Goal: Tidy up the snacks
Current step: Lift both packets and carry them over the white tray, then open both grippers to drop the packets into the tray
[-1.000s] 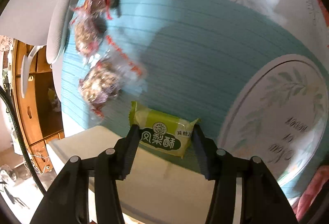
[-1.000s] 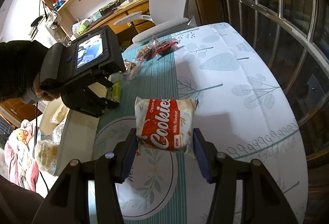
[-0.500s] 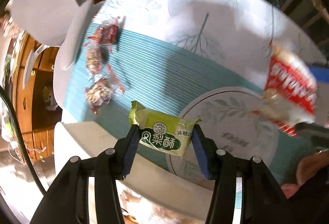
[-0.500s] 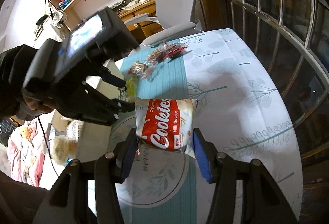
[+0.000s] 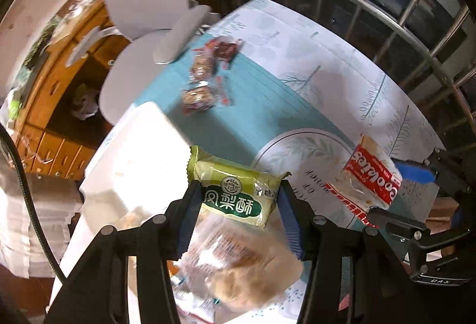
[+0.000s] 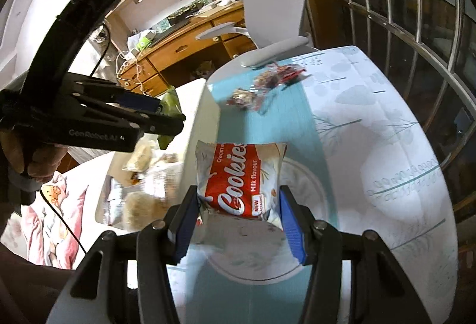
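My left gripper (image 5: 236, 205) is shut on a green pineapple cake packet (image 5: 235, 193) and holds it above a white bin (image 5: 139, 151) at the table's left edge. Clear snack bags (image 5: 247, 264) lie in the bin below it. My right gripper (image 6: 238, 205) is shut on a red and white Cookies packet (image 6: 238, 175), held above the table near the bin (image 6: 196, 121). The Cookies packet also shows in the left wrist view (image 5: 372, 178). The left gripper shows in the right wrist view (image 6: 166, 112) over the bin.
Several nut snack packets with red trim (image 5: 208, 76) lie on the teal runner (image 5: 253, 103) at the table's far end, also in the right wrist view (image 6: 267, 79). A grey office chair (image 6: 273, 5) stands behind the table. A metal railing (image 6: 416, 35) runs along the right.
Both grippers have risen and moved left toward the white bin with their packets. The left gripper now hangs over the bin's snack bags.
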Motion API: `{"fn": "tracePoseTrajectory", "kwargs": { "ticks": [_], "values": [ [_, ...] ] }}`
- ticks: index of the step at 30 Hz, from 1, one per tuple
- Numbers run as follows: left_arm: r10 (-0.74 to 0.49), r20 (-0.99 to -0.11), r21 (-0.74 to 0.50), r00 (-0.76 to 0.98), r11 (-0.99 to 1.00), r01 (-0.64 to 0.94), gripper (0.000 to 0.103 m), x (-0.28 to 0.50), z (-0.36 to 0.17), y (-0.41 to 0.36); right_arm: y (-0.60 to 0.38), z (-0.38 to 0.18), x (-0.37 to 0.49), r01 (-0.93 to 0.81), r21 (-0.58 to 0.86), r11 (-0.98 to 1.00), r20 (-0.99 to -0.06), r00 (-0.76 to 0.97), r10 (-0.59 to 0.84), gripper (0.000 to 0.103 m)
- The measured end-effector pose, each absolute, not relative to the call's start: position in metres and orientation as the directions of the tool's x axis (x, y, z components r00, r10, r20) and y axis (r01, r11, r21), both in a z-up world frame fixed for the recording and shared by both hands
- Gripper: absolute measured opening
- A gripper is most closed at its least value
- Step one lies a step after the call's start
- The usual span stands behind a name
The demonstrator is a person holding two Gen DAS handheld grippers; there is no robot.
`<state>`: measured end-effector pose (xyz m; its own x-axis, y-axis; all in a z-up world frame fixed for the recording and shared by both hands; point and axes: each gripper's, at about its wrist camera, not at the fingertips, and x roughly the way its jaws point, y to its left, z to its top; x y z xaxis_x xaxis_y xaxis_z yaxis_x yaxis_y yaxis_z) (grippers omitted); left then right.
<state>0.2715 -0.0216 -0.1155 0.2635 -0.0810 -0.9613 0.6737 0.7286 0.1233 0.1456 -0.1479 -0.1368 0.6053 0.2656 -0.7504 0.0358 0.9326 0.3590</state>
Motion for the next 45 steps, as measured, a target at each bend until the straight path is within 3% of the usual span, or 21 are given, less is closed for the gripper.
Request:
{"fn": "tracePoseTrajectory", "kwargs": {
  "ticks": [11, 22, 30, 33, 35, 45],
  "values": [
    [-0.17, -0.938, 0.02, 0.303, 0.844, 0.536, 0.05, 0.255, -0.087, 0.09, -0.072, -0.124, 0.138, 0.01, 0.352, 0.936, -0.733, 0.625, 0.269, 0.053],
    [-0.169, -0.95, -0.025, 0.264, 0.88, 0.473, 0.051, 0.24, -0.114, 0.185, -0.018, -0.131, 0.147, 0.031, 0.341, 0.94, -0.728, 0.641, 0.243, 0.053],
    [-0.217, -0.952, -0.094, 0.214, 0.878, 0.47, 0.051, 0.228, -0.135, 0.212, 0.013, -0.132, 0.158, 0.051, 0.287, 0.957, -0.744, 0.641, 0.189, 0.054],
    [-0.262, -0.942, -0.139, 0.212, 0.875, 0.464, 0.061, 0.226, -0.134, 0.217, 0.016, -0.131, 0.168, 0.089, 0.272, 0.958, -0.77, 0.617, 0.161, 0.063],
    [-0.279, -0.938, -0.16, 0.206, 0.875, 0.458, 0.08, 0.225, -0.133, 0.217, 0.015, -0.132, 0.171, 0.111, 0.282, 0.953, -0.786, 0.597, 0.162, 0.065],
    [-0.343, -0.904, -0.258, 0.256, 0.914, 0.313, 0.082, 0.22, -0.121, 0.214, -0.013, -0.109, 0.192, 0.178, 0.31, 0.934, -0.814, 0.557, 0.164, 0.065]
  ]
}}
